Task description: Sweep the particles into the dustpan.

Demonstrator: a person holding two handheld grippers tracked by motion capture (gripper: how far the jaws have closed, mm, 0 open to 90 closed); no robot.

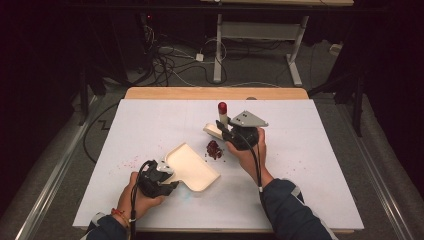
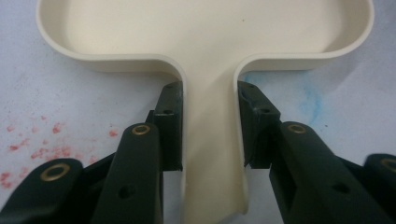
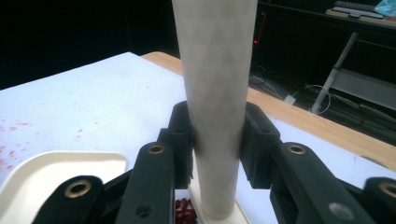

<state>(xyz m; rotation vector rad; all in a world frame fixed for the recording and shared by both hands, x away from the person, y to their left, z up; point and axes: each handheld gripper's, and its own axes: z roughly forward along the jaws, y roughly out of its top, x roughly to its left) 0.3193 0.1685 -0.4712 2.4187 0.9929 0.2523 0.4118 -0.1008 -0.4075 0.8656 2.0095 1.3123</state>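
A cream dustpan (image 1: 194, 169) lies flat on the white table cover (image 1: 300, 150). My left gripper (image 1: 166, 171) is shut on its handle at the near left. In the left gripper view the jaws (image 2: 209, 100) press both sides of the narrow handle of the dustpan (image 2: 205, 28). My right gripper (image 1: 223, 130) is shut on a cream scraper with a red cap (image 1: 222, 107), held upright with its flat base on the table. A small pile of red beans (image 1: 214, 149) lies between scraper and pan. In the right gripper view, the scraper's handle (image 3: 217, 70) rises between the jaws (image 3: 218, 128), with beans (image 3: 183, 208) by its base.
Red specks (image 1: 127, 162) stain the cover left of the pan, and a faint blue smear (image 2: 310, 100) lies beside the handle. The wooden table edge (image 1: 215, 93) runs along the back. Cables (image 1: 165, 60) and a desk frame (image 1: 260, 35) are on the floor beyond.
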